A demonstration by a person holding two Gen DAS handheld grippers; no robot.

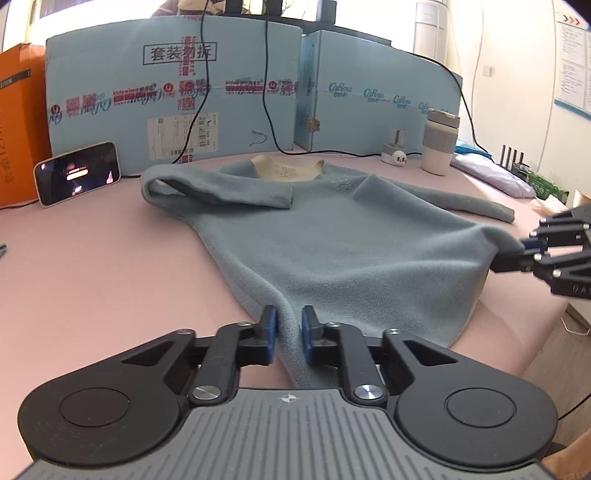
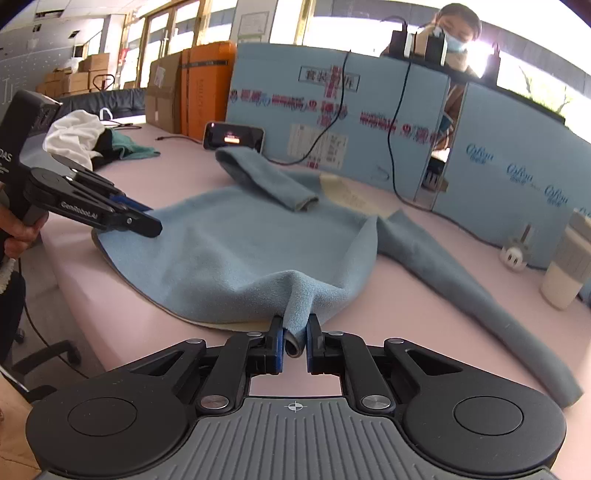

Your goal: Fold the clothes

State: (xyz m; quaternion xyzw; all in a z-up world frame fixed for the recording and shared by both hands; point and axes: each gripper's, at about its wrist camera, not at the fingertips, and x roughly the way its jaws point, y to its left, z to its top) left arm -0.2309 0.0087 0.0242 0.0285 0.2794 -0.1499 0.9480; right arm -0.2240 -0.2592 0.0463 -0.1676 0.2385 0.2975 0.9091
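Observation:
A blue-grey fleece sweater (image 1: 332, 243) lies flat on the pink table (image 1: 92, 266), collar (image 1: 288, 168) at the far side. One sleeve (image 1: 221, 192) is folded across the chest; the other sleeve (image 1: 443, 205) stretches out to the right. My left gripper (image 1: 289, 332) is shut on the near hem, a ridge of cloth pinched between its blue pads. My right gripper (image 2: 295, 341) is shut on the hem's other corner, the sweater (image 2: 240, 251) bunched and slightly lifted there. Each gripper shows in the other's view: the right gripper (image 1: 526, 247) and the left gripper (image 2: 153, 223).
Blue cardboard boxes (image 1: 184, 92) wall off the back of the table, with cables hanging over them. A phone (image 1: 77, 171) leans at back left by an orange box (image 1: 18, 129). A white cup (image 1: 439, 144) and plug (image 1: 395, 151) stand back right. Other clothes (image 2: 85, 140) are piled far left. A person (image 2: 458, 29) sits behind the boxes.

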